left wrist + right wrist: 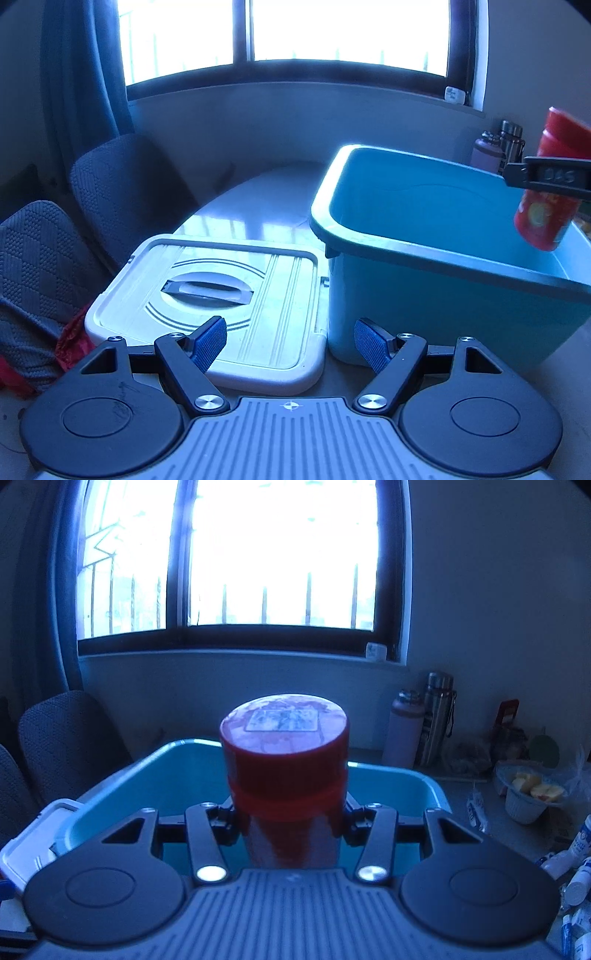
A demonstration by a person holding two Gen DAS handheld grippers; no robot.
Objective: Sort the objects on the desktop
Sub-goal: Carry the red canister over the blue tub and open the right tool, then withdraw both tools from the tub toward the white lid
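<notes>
Our right gripper (291,823) clamps the red canister (284,760) above the blue bin (428,782), which looks empty (lid (221,295) off beside it); our left gripper (290,345) hangs open, and small bottles (576,853) remain on the worktop (491,830)

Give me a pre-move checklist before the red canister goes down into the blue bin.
1. Grip: right gripper is clamped on the red canister from both sides. Ok.
2. Canister position: in the left wrist view it hangs over the blue bin, inside the near rim. Ok.
3. Bin open: the white lid lies flat on the table beside it. Ok.
4. Bin interior: the part in view is bare; the floor under the canister is hidden. Cannot tell.
5. Left gripper: open, holding nothing, low in front of lid and bin, away from the canister. Ok.
6. Canister attitude: it looks tilted in the left wrist view. Not ok for an upright set-down.
</notes>
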